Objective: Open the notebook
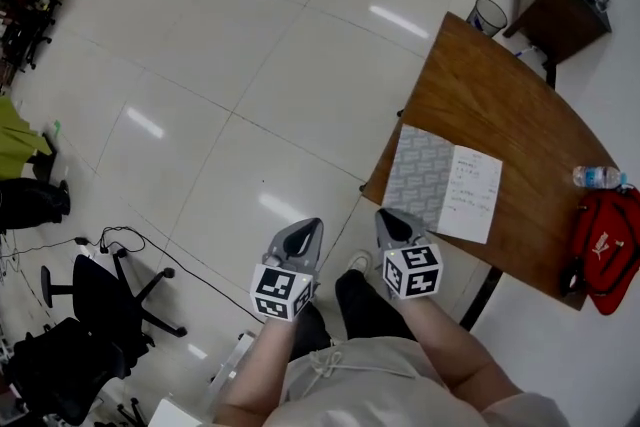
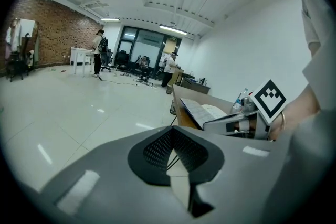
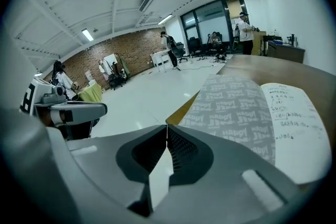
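The notebook (image 1: 445, 183) lies open at the table's (image 1: 500, 85) near edge, with wide floor (image 1: 250, 85) to its left. The left gripper (image 1: 303, 233) and right gripper (image 1: 396, 223) hang beside that edge, the 2 clenched on nothing.

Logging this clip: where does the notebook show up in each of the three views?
Head view: the notebook lies open right of centre, at the near-left edge of the wooden table.
Left gripper view: small, right of centre, beyond the jaws.
Right gripper view: large, filling the right half, patterned leaf on the left, handwritten page on the right.
Shared landmark: the wooden table under it, in all three views.
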Action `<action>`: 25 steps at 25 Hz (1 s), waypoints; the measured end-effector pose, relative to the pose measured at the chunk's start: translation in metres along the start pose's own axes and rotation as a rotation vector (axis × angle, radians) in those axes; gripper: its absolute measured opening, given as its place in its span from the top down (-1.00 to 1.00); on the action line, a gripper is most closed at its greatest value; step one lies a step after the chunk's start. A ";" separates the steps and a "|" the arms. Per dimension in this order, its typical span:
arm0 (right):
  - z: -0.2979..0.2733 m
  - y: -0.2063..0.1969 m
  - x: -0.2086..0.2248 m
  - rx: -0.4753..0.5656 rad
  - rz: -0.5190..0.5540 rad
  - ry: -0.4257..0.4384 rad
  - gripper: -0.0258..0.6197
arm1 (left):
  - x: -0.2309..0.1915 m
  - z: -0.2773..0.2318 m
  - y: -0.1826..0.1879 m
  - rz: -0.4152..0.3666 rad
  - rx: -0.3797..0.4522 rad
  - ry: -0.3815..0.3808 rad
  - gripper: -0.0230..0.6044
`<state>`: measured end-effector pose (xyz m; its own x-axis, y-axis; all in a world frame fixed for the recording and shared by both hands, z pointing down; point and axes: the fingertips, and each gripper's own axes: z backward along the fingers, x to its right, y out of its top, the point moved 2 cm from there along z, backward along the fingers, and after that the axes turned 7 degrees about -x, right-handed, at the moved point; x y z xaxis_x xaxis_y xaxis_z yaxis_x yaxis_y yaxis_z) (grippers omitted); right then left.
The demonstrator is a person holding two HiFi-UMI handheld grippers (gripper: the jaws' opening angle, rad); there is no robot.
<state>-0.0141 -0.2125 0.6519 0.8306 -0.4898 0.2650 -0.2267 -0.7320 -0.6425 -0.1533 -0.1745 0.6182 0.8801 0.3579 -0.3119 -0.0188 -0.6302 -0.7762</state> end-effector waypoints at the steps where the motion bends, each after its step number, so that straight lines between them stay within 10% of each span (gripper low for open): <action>1: -0.004 -0.002 -0.001 -0.006 0.000 0.000 0.88 | -0.002 0.000 -0.004 0.008 -0.004 0.002 0.91; 13: 0.030 0.021 -0.011 0.134 -0.065 0.084 0.72 | 0.024 0.006 0.023 -0.031 0.024 -0.057 0.91; 25: 0.200 0.038 0.038 0.437 -0.155 -0.205 0.84 | 0.139 0.035 0.138 -0.289 0.228 -0.309 0.91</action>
<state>0.1101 -0.1640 0.4939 0.9303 -0.2558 0.2630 0.1053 -0.5007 -0.8592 -0.0500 -0.1881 0.4484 0.6827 0.7064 -0.1870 0.0722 -0.3198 -0.9447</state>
